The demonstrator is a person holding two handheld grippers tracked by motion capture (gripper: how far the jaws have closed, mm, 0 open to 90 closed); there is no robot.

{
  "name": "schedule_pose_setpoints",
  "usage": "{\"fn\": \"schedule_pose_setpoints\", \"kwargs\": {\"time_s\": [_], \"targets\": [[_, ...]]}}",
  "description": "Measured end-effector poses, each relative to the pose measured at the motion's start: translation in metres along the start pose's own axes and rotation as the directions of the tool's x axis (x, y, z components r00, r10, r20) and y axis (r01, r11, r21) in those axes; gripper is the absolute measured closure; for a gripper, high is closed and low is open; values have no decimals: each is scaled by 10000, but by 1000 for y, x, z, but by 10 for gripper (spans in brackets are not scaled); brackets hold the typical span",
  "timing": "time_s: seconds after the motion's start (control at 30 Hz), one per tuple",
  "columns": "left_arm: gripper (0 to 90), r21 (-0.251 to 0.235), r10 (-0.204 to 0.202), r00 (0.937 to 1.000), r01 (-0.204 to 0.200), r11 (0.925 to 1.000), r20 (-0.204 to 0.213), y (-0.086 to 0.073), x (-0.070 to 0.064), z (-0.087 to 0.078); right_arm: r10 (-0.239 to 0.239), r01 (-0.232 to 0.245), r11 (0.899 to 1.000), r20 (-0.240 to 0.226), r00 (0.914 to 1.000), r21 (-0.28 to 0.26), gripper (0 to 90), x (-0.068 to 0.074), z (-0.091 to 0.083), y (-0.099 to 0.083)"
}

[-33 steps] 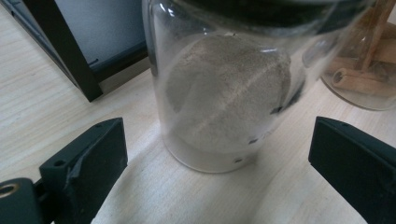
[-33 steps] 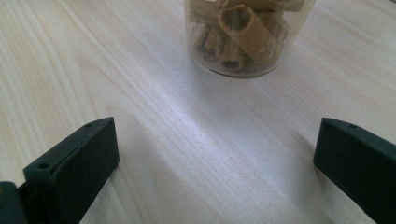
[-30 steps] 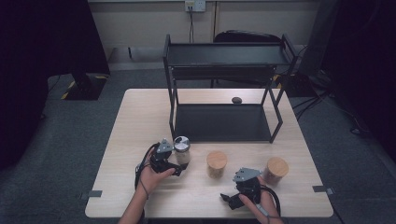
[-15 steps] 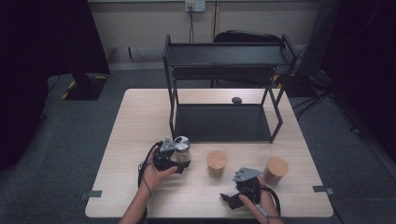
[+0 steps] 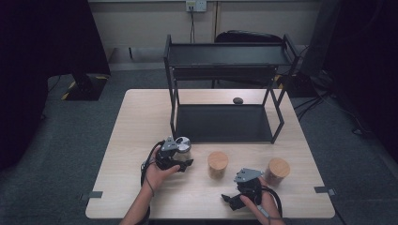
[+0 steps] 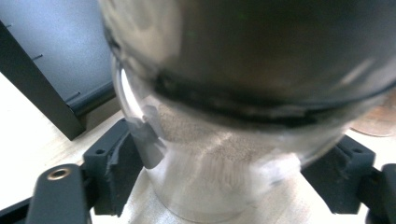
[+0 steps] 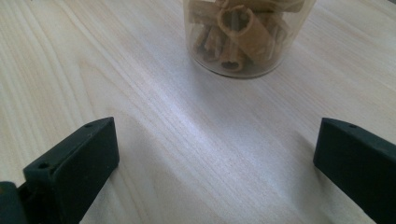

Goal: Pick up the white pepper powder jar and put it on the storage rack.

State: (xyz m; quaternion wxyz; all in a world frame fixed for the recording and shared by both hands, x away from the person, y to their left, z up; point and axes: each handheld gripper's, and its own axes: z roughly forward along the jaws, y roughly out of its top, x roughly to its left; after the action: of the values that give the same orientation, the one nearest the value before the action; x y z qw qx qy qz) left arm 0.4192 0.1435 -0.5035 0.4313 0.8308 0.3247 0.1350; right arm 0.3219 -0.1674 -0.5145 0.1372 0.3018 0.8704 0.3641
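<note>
— What worried you most at that moment?

— My left claw [image 5: 180, 159] had its jaws on either side of the metal-lidded glass jar [image 5: 182, 146], pressed to the glass low on its body, well under the lid. The jar stood near the front left of the worktop [image 5: 136, 122], just ahead of the black shelf rack [image 5: 225, 84]. Gripped that low, I judged it top-heavy; a quick lift could have tipped it out of the jaws, and smooth glass slips easily.

— And your other claw?

— My right claw [image 5: 232, 199] was spread wide and empty, resting close to the near edge of the worktop. Straight ahead of it stood a clear jar of rolled wafer sticks [image 7: 243, 32]. A careless sweep forward could have knocked it over.

— How many things did you count, front to back?

— Two claws nearest me. Then three jars: the one I held, a cork-lidded jar [image 5: 218, 164] mid-worktop, another cork-lidded one [image 5: 278, 169] to the right. Behind them one rack with two shelves, and one small dark object [image 5: 238, 100] at its far side; I couldn't tell what it was.
</note>
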Motion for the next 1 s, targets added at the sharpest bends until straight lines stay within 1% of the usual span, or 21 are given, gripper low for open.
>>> {"fn": "schedule_pose_setpoints", "kwargs": {"time_s": [0.1,0.17,0.23,0.3,0.57,0.7,1.0], "targets": [[243,12,86,9999,-86,10000,-82,0,1,0,0,0,10000,0,10000,1,0,0,0,0],[265,-63,72,9999,-72,10000,-97,0,1,0,-5,5,10000,2,10000,4,0,0,0,0],[287,-71,162,9998,-163,9998,-125,0,2,1,1,-1,10000,0,10000,1,0,0,0,0],[289,-86,169,9998,-170,9998,-117,0,2,1,-7,7,10000,3,10000,5,0,0,0,0],[302,-45,480,9986,-481,9988,-237,2,0,0,2,-2,10000,0,10000,-1,0,0,0,0],[305,-28,461,9985,-462,9989,-303,3,0,1,-8,8,10000,3,10000,1,0,0,0,0],[306,83,426,9989,-424,9991,-218,7,0,3,-6,6,10000,2,10000,1,0,0,0,0]]}}
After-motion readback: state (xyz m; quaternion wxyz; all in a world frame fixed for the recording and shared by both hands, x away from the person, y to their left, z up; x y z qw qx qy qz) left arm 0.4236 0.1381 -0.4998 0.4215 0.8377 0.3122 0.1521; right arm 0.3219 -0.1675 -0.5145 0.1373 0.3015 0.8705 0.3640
